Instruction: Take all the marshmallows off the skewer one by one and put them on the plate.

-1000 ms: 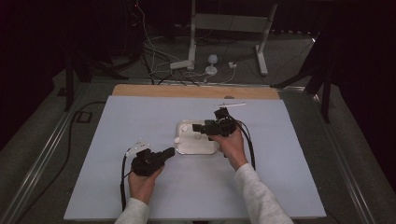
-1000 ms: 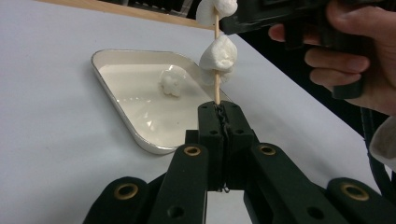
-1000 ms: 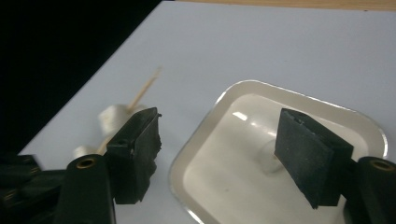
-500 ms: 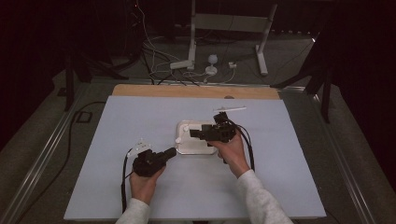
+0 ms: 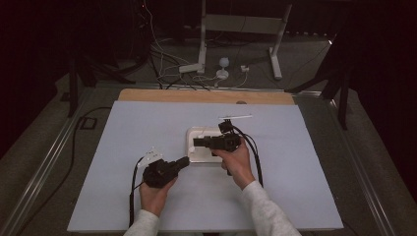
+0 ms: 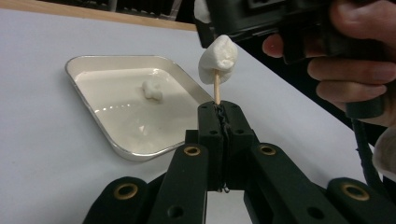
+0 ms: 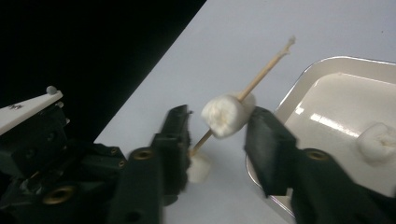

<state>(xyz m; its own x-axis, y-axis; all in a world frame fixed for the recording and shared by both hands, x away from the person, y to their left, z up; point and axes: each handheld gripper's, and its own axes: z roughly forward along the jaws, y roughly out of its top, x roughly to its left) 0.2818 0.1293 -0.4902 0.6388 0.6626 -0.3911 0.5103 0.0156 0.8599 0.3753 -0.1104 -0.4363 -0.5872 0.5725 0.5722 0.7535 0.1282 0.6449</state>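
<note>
My left gripper (image 6: 219, 109) is shut on a thin wooden skewer (image 6: 216, 88) that points up and away from it. A white marshmallow (image 6: 218, 58) is threaded on the stick. In the right gripper view, that marshmallow (image 7: 228, 114) sits between the open jaws of my right gripper (image 7: 217, 116), and the bare skewer tip (image 7: 280, 53) sticks out beyond. A second white lump (image 7: 200, 170) shows lower on the stick, partly behind one jaw. In the high view the left gripper (image 5: 184, 161) and right gripper (image 5: 196, 142) meet at the near edge of a white tray (image 5: 193, 133).
One loose marshmallow (image 6: 152, 89) lies in the shallow tray (image 6: 100, 59), seen too as a marshmallow (image 7: 377, 142) in the right gripper view. The pale blue table top (image 5: 123, 128) ends in a wooden strip (image 5: 206, 96) at the far side. Cables and stand legs (image 5: 204, 44) lie beyond.
The right gripper has swung left and nearer, across the tray towards the left gripper's skewer. The left gripper has hardly moved.
</note>
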